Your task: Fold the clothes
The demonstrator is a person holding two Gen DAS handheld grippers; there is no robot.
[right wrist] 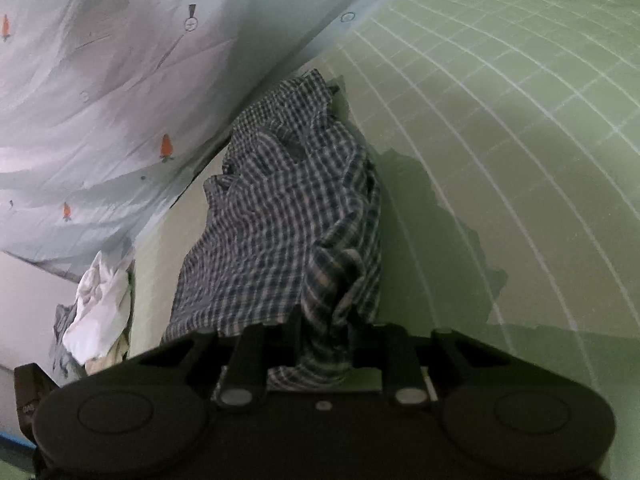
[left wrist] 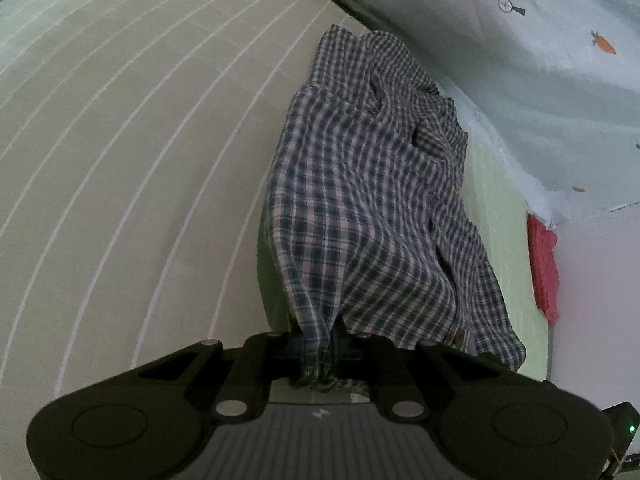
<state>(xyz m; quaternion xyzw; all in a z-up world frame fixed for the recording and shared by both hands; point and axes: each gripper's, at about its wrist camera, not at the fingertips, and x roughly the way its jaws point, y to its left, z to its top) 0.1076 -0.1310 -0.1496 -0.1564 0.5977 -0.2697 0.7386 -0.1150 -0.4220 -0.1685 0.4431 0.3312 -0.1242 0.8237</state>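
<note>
The checked shirt [left wrist: 372, 200] hangs in the air, bunched and wrinkly, with its far end down on the green mat [left wrist: 120, 160]. It is blue and white, and a brown button [left wrist: 460, 335] shows near the bottom edge in the left view. The left gripper [left wrist: 320, 354] is pinched tight on a scrunch of the shirt's cloth. The right gripper [right wrist: 324, 340] is clamped on another scrunch of the same shirt [right wrist: 288, 208]. To do this step well, I think both hands should pull gently apart so the shirt spreads wide, then lay it down flat on the mat before any fold. Both should hold tight, because a slip would drop the shirt in a heap. The mat has white grid lines, and these could help keep the edges straight. A pale blue sheet with little orange carrots [right wrist: 100, 100] lies along one side of the mat, just beside the shirt. A red cloth [left wrist: 542, 264] sits at the mat's edge. A pile of white and grey clothes [right wrist: 96, 304] waits near another edge, apart from the shirt.
</note>
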